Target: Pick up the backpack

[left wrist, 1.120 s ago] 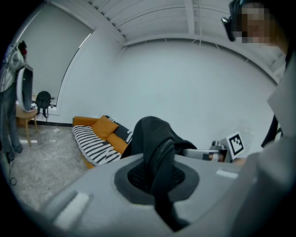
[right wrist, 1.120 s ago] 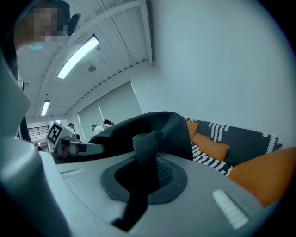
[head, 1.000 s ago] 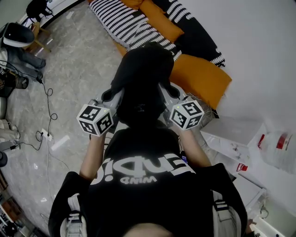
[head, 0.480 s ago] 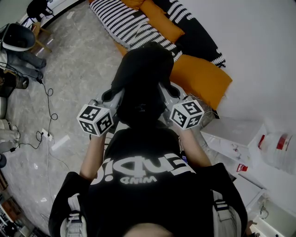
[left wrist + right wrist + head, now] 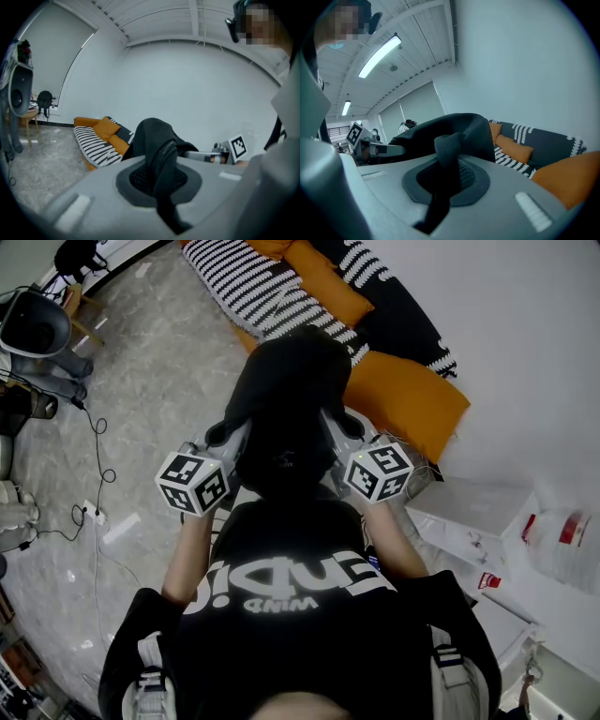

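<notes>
You hold the black backpack (image 5: 286, 409) up off the floor (image 5: 159, 352), before your chest. The left gripper (image 5: 157, 180) has its jaws clamped tight on one shoulder strap (image 5: 161, 152), and the right gripper (image 5: 445, 180) is clamped likewise on the second strap (image 5: 447, 145), so the weight likely hangs evenly between them.

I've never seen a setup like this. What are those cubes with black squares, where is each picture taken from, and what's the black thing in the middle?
There is no robot: a person holds a clamping tool in each hand, and each cube is part of one. One picture looks down from the person's head; the other two look along each tool's jaws. The left tool and the right tool are shut on the black backpack, holding it up over the floor. Beyond lies a striped couch with orange cushions.
</notes>
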`<state>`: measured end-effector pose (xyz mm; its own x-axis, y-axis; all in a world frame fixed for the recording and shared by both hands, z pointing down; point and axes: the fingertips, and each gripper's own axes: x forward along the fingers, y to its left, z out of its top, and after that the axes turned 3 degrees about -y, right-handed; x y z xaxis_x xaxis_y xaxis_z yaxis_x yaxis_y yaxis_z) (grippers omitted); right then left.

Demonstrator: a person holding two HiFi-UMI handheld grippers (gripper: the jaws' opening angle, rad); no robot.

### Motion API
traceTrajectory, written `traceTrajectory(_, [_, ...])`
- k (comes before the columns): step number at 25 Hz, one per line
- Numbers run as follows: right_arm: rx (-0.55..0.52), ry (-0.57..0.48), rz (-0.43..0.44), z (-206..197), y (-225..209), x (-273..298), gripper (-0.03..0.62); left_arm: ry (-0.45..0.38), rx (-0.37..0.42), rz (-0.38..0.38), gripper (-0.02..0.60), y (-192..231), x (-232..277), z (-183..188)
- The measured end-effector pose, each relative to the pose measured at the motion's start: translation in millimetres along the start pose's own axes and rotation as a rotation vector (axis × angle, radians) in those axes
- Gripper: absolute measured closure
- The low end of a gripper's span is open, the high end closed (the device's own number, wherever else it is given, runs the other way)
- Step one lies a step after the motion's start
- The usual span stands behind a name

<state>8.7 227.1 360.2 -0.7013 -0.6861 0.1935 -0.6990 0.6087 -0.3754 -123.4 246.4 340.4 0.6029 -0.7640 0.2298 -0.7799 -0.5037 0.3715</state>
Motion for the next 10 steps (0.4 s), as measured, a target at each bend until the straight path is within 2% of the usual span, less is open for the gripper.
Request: traceTrajectory(10, [0.001, 0.003, -0.001, -2.6, -1.4, 0.1, 0.586, 0.002, -0.005, -0.001, 0.577, 0.5, 0.9, -2.6])
